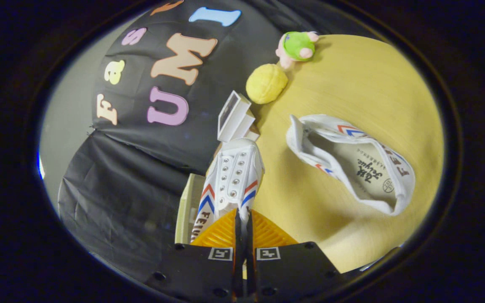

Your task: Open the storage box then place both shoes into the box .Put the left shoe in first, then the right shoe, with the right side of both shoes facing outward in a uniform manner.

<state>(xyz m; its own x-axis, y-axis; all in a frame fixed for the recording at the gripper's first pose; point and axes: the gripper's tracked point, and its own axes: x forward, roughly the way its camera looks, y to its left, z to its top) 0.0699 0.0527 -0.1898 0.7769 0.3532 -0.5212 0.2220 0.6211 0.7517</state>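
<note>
**One shoe gripped, the other waiting on the table**

The hand-held gripper (242, 227) has its two orange fingers (219, 233) drawn almost together, with only a thin edge of a white shoe (233, 179) pinched between them. It appears to hold that shoe by the rim of its opening. The held shoe runs straight ahead of the fingers, long axis in line with them, eyelets and red-and-blue stripes showing and the toe farthest away. Whether this is the left or the right shoe cannot be told from here.

Just beyond the toe sits a white storage box (234, 118), with what looks like an open side turned toward the booth wall. It cannot be made out clearly enough to say whether it is fully open. The coming move likely turns on this line: the box lies directly past the toe, so a forward carry would bring the shoe to it, though its side may need turning to face outward.

The second shoe (352, 162) lies on its side on the table (352, 84), off to one side of the fingers and well apart from the box, its insole showing.

Beyond the box rest a yellow ball (266, 83) and a green and pink plush toy (298, 47). A pale board (185, 210) lies beneath the held shoe at the table's edge. Black cloth forms the wall.
</note>
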